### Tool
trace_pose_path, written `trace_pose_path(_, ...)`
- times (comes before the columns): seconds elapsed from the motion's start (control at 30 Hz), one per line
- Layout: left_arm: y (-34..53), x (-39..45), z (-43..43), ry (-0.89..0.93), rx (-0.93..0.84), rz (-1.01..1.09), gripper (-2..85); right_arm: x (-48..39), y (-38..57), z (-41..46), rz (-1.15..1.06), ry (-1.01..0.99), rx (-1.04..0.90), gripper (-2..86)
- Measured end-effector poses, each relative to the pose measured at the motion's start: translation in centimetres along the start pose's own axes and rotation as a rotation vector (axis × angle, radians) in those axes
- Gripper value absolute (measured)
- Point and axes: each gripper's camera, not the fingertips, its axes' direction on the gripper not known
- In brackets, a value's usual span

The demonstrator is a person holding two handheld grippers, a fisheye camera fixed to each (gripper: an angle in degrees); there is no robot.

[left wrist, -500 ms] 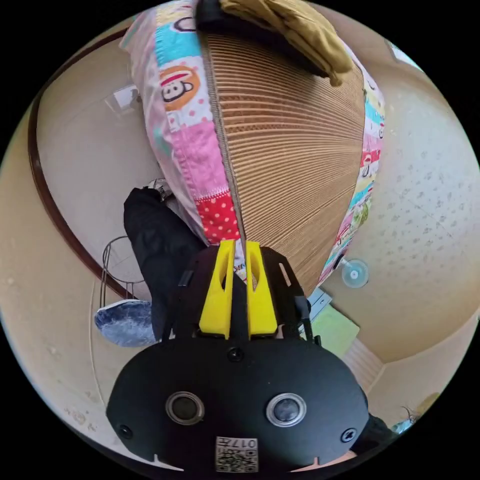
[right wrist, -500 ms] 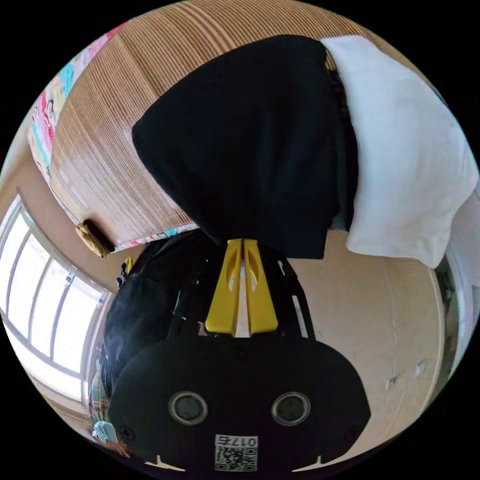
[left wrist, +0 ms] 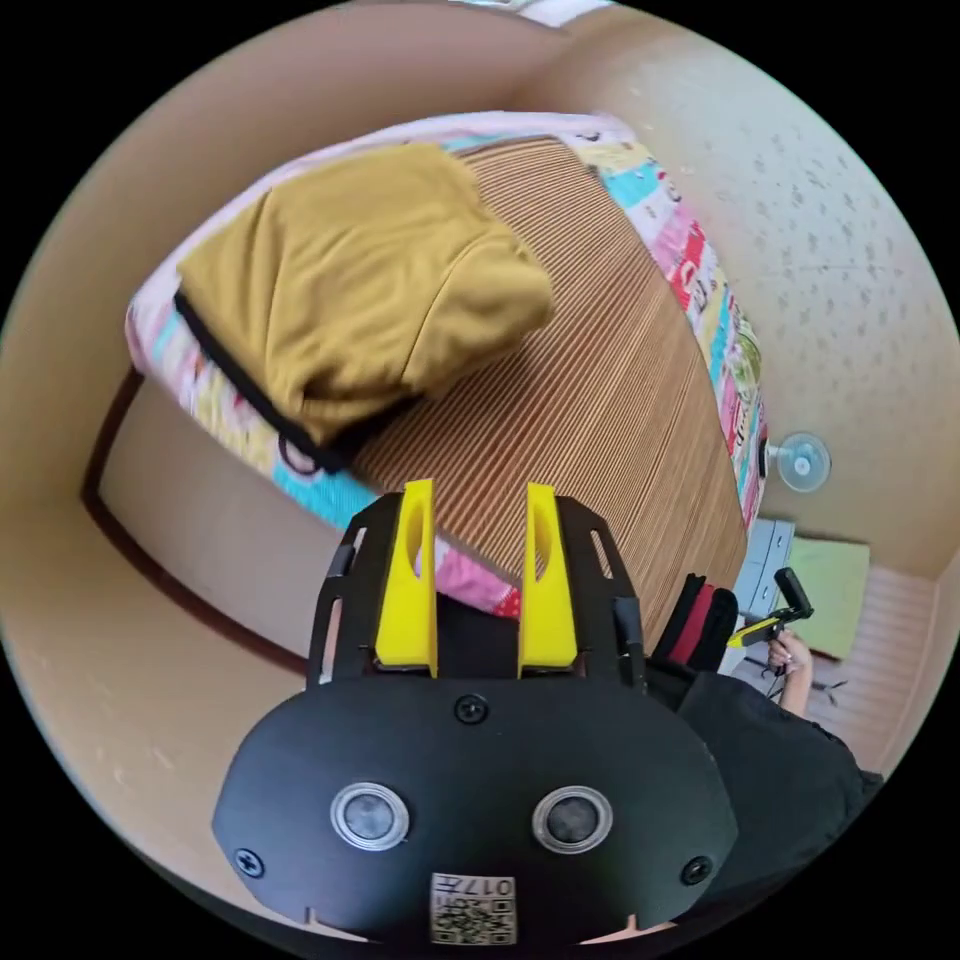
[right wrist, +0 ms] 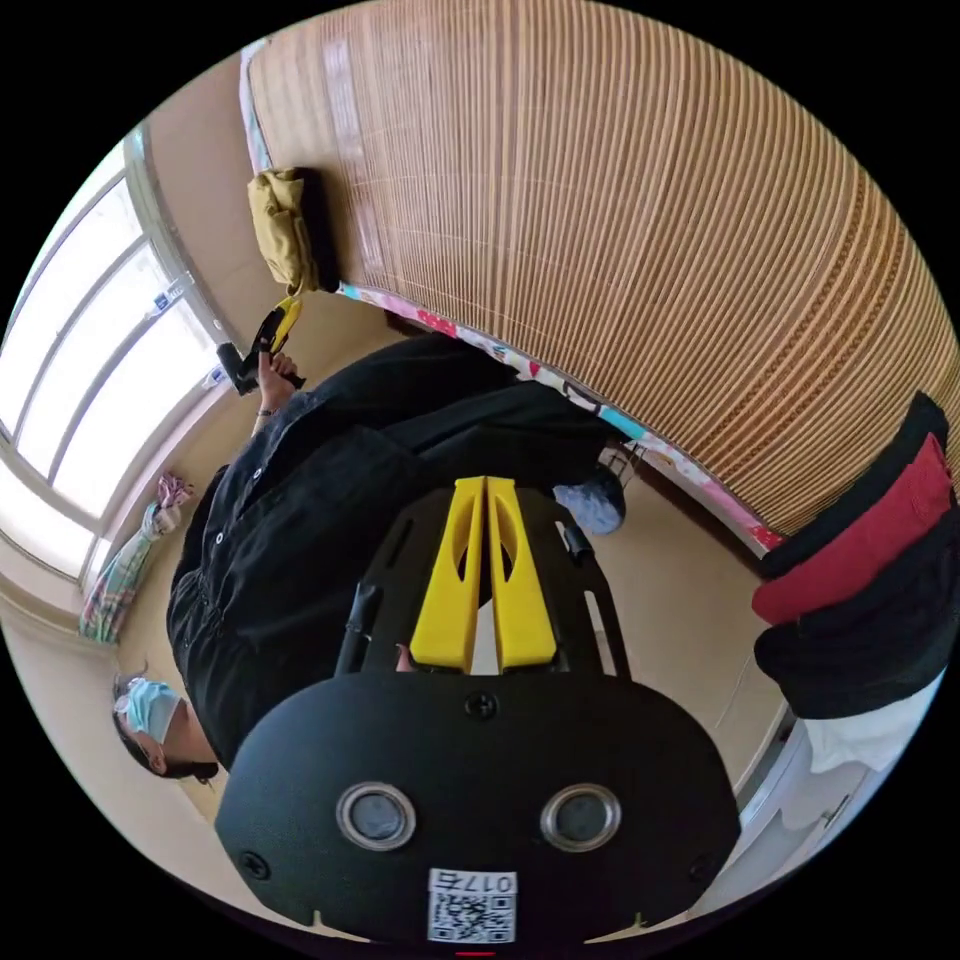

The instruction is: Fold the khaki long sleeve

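Khaki long-sleeve top (left wrist: 350, 300), soft mustard jersey, lies bunched in a rounded heap at one end of the ribbed bamboo mat (left wrist: 610, 400), on top of a black garment (left wrist: 250, 385) whose edge shows along its side, close to the patchwork cartoon bedsheet (left wrist: 720, 320) at the bed's border. From where I stand the left gripper (left wrist: 478, 520) hangs short of it with its yellow jaws spread wide and nothing between them; the right gripper (right wrist: 485, 540) has its jaws pressed together, empty, pointed at the person's black jacket (right wrist: 330, 520). In the right gripper view the left gripper (right wrist: 265, 345) hovers beside the khaki bundle (right wrist: 280, 235), while a stack of black and red folded clothes (right wrist: 860, 590) sits at the far end. To my eye the fold is hardly begun: best to pinch a single layer at a shoulder or hem, lift it clear of the black piece, and spread it flat on the open mat before creasing. Compared with half a second back, the left jaws have opened from nearly closed, and its camera has swung to face the heap squarely; the right one has turned away from the black and white clothes.
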Motion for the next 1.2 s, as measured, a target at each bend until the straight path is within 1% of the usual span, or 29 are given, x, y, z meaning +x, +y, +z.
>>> trace_pose_path(0.07,-2.5,1.9,-1.1,-0.006,0.044,0.09,16.6,-0.2,1.7,-1.2,0.011,-0.025,0.093,0.4)
trace_pose_path(0.13,-4.1,3.1,-1.3,-0.016,0.083,0.141,16.7,0.5,4.3,-2.0,0.017,-0.104,0.186,0.5)
trace_pose_path(0.2,-5.5,3.8,-0.7,-0.028,0.098,0.161,16.7,2.1,8.6,-1.9,0.028,-0.201,0.302,0.5)
trace_pose_path(0.33,-7.2,4.7,1.9,-0.076,0.143,0.181,15.7,5.1,15.4,0.3,0.079,-0.292,0.436,0.4)
trace_pose_path(0.4,-7.7,4.4,3.8,-0.1,0.112,0.171,15.2,7.6,20.1,2.5,0.134,-0.396,0.531,0.4)
trace_pose_path(0.43,-7.9,3.7,5.6,-0.093,0.052,0.163,14.8,8.2,21.2,3.1,0.147,-0.426,0.554,0.4)
trace_pose_path(0.47,-7.8,2.8,7.6,-0.099,-0.021,0.147,12.7,9.4,23.2,4.2,0.171,-0.486,0.6,0.3)
trace_pose_path(0.5,-7.6,2.3,8.4,-0.121,-0.05,0.133,11.6,10.6,25.2,5.1,0.193,-0.542,0.651,0.3)
trace_pose_path(0.53,-6.7,1.3,8.9,-0.173,-0.058,0.108,7.5,11.1,26.1,5.4,0.205,-0.569,0.682,0.3)
trace_pose_path(0.57,-5.8,0.0,8.8,-0.14,-0.039,0.069,5.2,12.0,27.9,6.0,0.223,-0.619,0.754,0.3)
trace_pose_path(0.6,-5.4,-0.8,8.7,-0.113,-0.035,0.04,5.0,12.5,29.3,6.3,0.226,-0.66,0.83,0.3)
trace_pose_path(0.63,-4.7,-2.6,8.6,-0.028,-0.054,-0.004,4.5,12.6,29.9,6.3,0.219,-0.676,0.867,0.3)
trace_pose_path(0.67,-4.1,-4.3,8.6,0.117,-0.094,-0.01,4.0,12.7,30.6,6.3,0.183,-0.706,0.934,0.2)
trace_pose_path(0.7,-3.7,-5.1,8.4,0.195,-0.105,0.001,3.7,12.4,30.8,6.2,0.124,-0.736,0.98,0.2)
trace_pose_path(0.73,-2.8,-6.3,7.3,0.347,-0.1,0.067,3.2,12.2,30.7,6.1,0.09,-0.749,0.992,0.2)
trace_pose_path(0.77,-1.6,-6.9,5.4,0.49,-0.073,0.187,2.7,11.6,30.1,5.8,0.025,-0.765,0.997,0.2)
trace_pose_path(0.8,-1.0,-7.1,4.1,0.565,-0.059,0.256,2.5,10.9,29.3,5.5,-0.029,-0.764,0.983,0.2)
trace_pose_path(0.87,2.3,-7.7,-2.9,0.91,0.051,0.507,1.5,9.6,27.8,5.1,-0.076,-0.733,0.943,0.2)
trace_pose_path(0.9,3.2,-7.8,-4.8,1.003,0.086,0.574,1.3,8.8,26.8,4.7,-0.091,-0.7,0.918,0.2)
trace_pose_path(0.93,5.1,-7.6,-9.1,1.197,0.15,0.728,1.0,8.3,26.3,4.5,-0.098,-0.684,0.907,0.2)
trace_pose_path(0.97,7.2,-6.9,-13.5,1.342,0.2,0.91,0.8,7.4,25.3,4.2,-0.118,-0.655,0.887,0.3)
trace_pose_path(1.0,8.4,-6.4,-15.7,1.397,0.223,1.007,0.8,6.4,24.3,3.8,-0.148,-0.63,0.871,0.4)
trace_pose_path(1.07,13.3,-3.6,-23.3,1.586,0.306,1.374,0.6,4.6,23.1,3.2,-0.214,-0.596,0.856,0.6)
trace_pose_path(1.1,14.5,-2.9,-24.9,1.659,0.319,1.467,0.6,3.2,22.3,2.9,-0.276,-0.569,0.846,0.7)
trace_pose_path(1.13,16.7,-1.5,-27.4,1.839,0.337,1.641,0.7,2.3,22.0,2.8,-0.315,-0.553,0.84,0.9)
trace_pose_path(1.17,18.4,-0.2,-29.2,2.034,0.351,1.759,0.8,0.4,21.4,2.7,-0.402,-0.515,0.827,1.2)
trace_pose_path(1.2,19.0,0.5,-29.7,2.118,0.354,1.785,0.9,-1.5,20.9,2.9,-0.494,-0.475,0.814,1.8)
